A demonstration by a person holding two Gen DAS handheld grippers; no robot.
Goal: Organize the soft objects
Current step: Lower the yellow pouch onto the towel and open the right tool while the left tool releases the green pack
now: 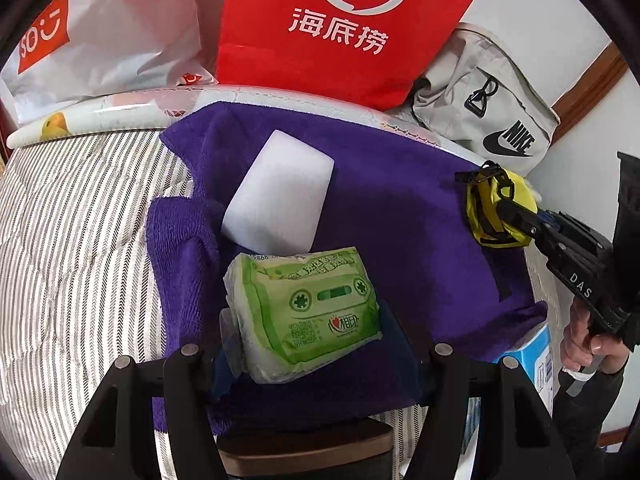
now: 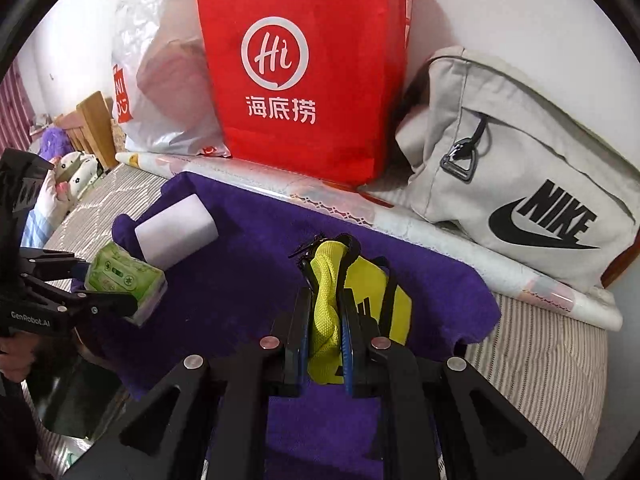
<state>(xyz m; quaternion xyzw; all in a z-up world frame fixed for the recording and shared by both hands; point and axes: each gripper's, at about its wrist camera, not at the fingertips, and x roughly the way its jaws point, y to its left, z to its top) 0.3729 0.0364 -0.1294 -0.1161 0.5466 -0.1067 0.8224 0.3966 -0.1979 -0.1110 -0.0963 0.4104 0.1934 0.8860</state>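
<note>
Tissue pack (image 1: 308, 312) is clamped in left tool (image 1: 316, 344); yellow pouch (image 2: 332, 320) is pinched in right tool (image 2: 325, 344), both above purple towel (image 1: 400, 216).

The right gripper (image 2: 324, 312) pinches a yellow pouch (image 2: 360, 304) over a purple towel (image 2: 248, 240) — a white sponge (image 2: 176, 232) lies farther left. The left gripper (image 2: 120, 288) holds a green tissue pack (image 2: 124, 276). Behind stand a red bag (image 2: 304, 72) and a grey bag (image 2: 520, 168).
</note>
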